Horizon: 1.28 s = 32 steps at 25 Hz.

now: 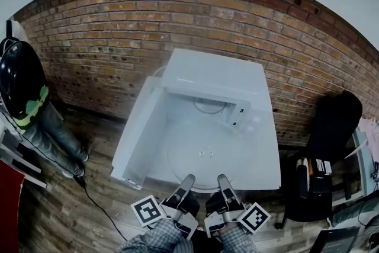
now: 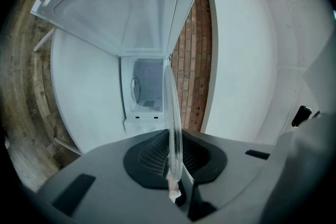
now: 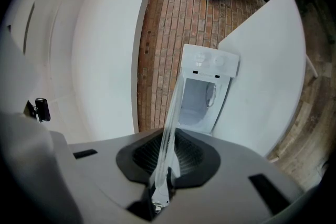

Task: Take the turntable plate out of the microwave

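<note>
The clear glass turntable plate [image 1: 204, 154] lies flat in front of the white microwave [image 1: 214, 75], over the white table [image 1: 263, 154]. My left gripper [image 1: 188, 178] and right gripper [image 1: 224, 178] are side by side, both shut on the plate's near rim. In the left gripper view the plate [image 2: 172, 123] runs edge-on between the dark pads of that gripper [image 2: 173, 168], with the open cavity [image 2: 145, 86] beyond. The right gripper view shows the same plate [image 3: 171, 120] clamped in its gripper [image 3: 161, 173], facing the microwave [image 3: 203, 93]. The microwave door [image 1: 134, 132] hangs open to the left.
A brick wall [image 1: 106, 26] stands behind the table. A person [image 1: 26, 95] stands at the left on the wooden floor, and a black cable [image 1: 98, 207] trails there. A black chair [image 1: 331, 121] and cluttered shelves sit at the right.
</note>
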Each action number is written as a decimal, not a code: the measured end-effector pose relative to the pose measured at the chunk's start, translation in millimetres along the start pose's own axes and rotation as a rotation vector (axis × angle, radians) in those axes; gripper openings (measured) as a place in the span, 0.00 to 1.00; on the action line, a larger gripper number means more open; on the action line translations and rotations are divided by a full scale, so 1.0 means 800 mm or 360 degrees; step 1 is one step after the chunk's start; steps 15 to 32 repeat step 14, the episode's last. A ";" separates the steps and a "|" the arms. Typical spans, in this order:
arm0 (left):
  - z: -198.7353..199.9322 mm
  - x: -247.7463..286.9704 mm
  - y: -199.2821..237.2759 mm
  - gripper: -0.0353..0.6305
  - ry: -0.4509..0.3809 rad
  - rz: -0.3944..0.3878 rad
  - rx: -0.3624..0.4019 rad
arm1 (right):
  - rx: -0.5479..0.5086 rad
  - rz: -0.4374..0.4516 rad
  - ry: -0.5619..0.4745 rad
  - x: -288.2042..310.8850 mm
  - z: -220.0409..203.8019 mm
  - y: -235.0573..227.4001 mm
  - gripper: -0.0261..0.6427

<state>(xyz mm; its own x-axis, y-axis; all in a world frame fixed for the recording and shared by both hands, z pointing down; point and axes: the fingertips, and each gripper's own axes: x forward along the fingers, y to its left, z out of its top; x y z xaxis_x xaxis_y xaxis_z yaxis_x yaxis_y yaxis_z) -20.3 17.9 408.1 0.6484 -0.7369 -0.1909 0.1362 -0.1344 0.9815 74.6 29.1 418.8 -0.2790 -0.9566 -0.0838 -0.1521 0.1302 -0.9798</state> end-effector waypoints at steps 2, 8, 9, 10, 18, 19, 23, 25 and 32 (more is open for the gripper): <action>0.001 0.001 0.000 0.11 -0.0001 -0.0002 -0.0004 | -0.0001 -0.0002 -0.0001 0.001 0.001 0.000 0.12; -0.001 0.004 0.001 0.11 0.0000 -0.0001 -0.0018 | 0.0002 -0.0004 -0.0002 0.001 0.003 0.000 0.12; -0.001 0.004 0.001 0.11 0.0001 0.0000 -0.0016 | 0.0007 -0.0005 -0.0002 0.001 0.004 -0.001 0.12; -0.002 0.004 0.002 0.11 0.0003 0.0000 -0.0014 | 0.0013 -0.0007 -0.0004 0.000 0.004 -0.001 0.12; -0.003 0.004 0.003 0.11 0.0007 0.0000 -0.0016 | 0.0012 -0.0006 -0.0006 -0.001 0.004 -0.004 0.12; -0.003 0.004 0.003 0.11 0.0007 0.0000 -0.0016 | 0.0012 -0.0006 -0.0006 -0.001 0.004 -0.004 0.12; -0.003 0.004 0.003 0.11 0.0007 0.0000 -0.0016 | 0.0012 -0.0006 -0.0006 -0.001 0.004 -0.004 0.12; -0.003 0.004 0.003 0.11 0.0007 0.0000 -0.0016 | 0.0012 -0.0006 -0.0006 -0.001 0.004 -0.004 0.12; -0.003 0.004 0.003 0.11 0.0007 0.0000 -0.0016 | 0.0012 -0.0006 -0.0006 -0.001 0.004 -0.004 0.12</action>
